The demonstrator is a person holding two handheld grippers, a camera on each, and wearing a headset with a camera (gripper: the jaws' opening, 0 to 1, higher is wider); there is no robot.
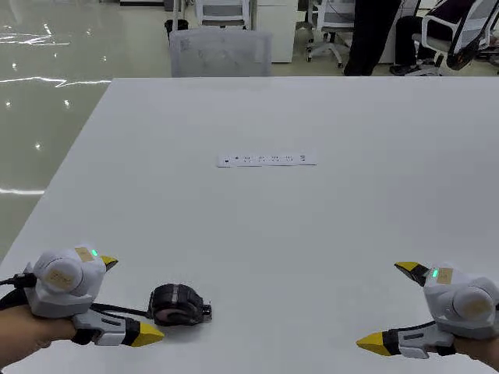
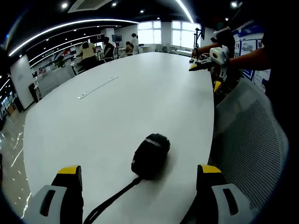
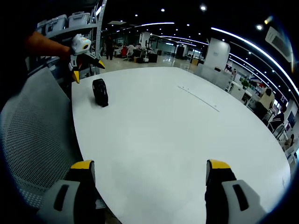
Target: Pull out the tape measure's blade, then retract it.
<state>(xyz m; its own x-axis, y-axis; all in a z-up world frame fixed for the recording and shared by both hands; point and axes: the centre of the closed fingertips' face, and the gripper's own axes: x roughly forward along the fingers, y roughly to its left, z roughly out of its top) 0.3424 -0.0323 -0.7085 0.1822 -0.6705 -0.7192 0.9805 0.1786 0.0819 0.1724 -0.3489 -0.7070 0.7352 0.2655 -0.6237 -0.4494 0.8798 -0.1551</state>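
Sitting on the table (image 1: 273, 234) at its near left, the black tape measure (image 1: 178, 304), blade apparently retracted, is lying just beyond the spread left hand-held gripper (image 1: 129, 298); the right hand-held gripper (image 1: 387, 305) is gaping wide at the near right, well apart.

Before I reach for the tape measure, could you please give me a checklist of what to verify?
1. Left gripper open: ok.
2. Right gripper open: ok.
3. Tape measure between the left jaws: not ok, it lies on the table just ahead of them.
4. Blade fully retracted: ok, none is drawn out.
5. Blade hook facing the right gripper: cannot tell.
6. Black strap clear of the left jaws: not ok, it trails between them.
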